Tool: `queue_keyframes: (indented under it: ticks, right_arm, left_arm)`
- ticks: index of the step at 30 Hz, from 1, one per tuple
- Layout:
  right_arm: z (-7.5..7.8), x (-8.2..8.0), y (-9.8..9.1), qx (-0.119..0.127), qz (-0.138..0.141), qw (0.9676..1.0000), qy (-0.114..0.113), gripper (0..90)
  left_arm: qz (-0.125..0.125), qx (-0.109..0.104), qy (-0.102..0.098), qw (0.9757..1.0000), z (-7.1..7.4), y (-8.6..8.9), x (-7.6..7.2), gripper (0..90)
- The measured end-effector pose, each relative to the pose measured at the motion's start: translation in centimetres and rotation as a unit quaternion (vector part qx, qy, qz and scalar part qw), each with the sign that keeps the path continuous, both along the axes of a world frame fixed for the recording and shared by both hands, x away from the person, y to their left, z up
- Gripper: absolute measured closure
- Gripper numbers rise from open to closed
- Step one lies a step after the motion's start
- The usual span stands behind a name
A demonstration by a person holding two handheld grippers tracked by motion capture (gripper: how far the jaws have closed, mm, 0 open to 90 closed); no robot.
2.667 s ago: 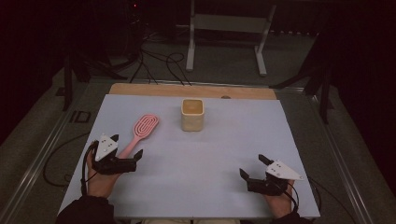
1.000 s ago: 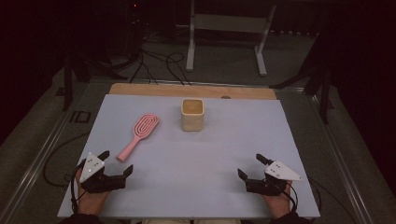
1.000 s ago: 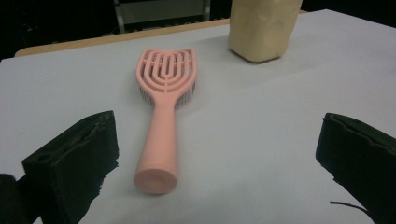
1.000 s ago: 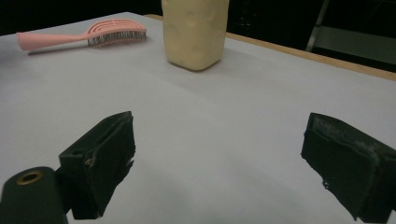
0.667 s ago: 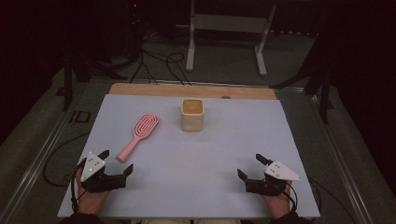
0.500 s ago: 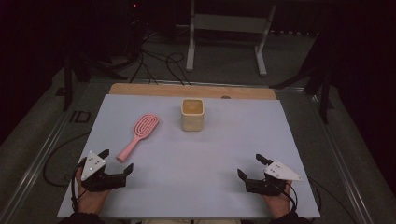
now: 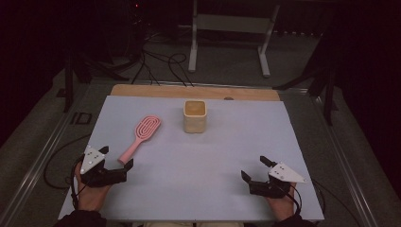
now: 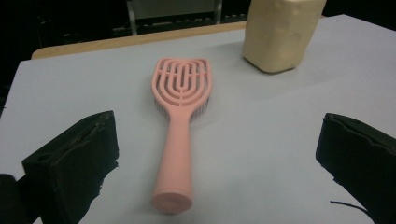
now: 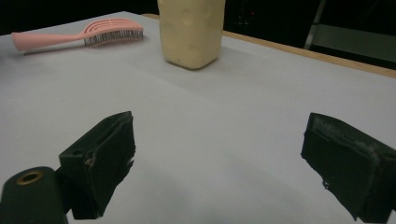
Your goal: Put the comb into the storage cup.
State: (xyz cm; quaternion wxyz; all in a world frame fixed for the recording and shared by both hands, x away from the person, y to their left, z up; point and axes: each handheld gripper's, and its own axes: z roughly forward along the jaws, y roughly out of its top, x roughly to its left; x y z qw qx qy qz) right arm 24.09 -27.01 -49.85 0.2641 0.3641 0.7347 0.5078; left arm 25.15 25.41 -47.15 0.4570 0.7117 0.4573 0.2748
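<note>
Left gripper (image 7: pixel 116 163) sits just short of the pink brush (image 7: pixel 140 137), fingers spread wide, right gripper (image 7: pixel 255 171) likewise released.

A mat (image 7: pixel 198 156) covers most of the table (image 7: pixel 142 90), leaving a strip of tabletop bare along the far edge. On the mat, far and near the middle, stands a square cup (image 7: pixel 195 116). Left of it and a little nearer lies a hairbrush (image 7: pixel 140 137), apart from the cup, its head toward the far side and its handle running toward the near left. Just beyond the handle's end, at the near left of the mat, sits the left gripper (image 7: pixel 115 165). The right gripper (image 7: pixel 255 169) sits at the near right, well apart from brush and cup. Beyond the table's far edge, cables (image 7: pixel 158 64) lie on the floor left of a stand (image 7: pixel 230 28).
</note>
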Motion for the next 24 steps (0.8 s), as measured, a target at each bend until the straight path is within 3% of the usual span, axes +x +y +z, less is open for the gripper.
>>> queue_keyframes:
  ticks: [24]
  right_arm:
    - [0.0, 0.0, -0.1, 0.002, -0.004, 1.0, 0.0, 9.6]
  left_arm:
    - [-0.008, 0.036, 0.018, 0.9992, 1.2, -0.8, 2.1, 0.0]
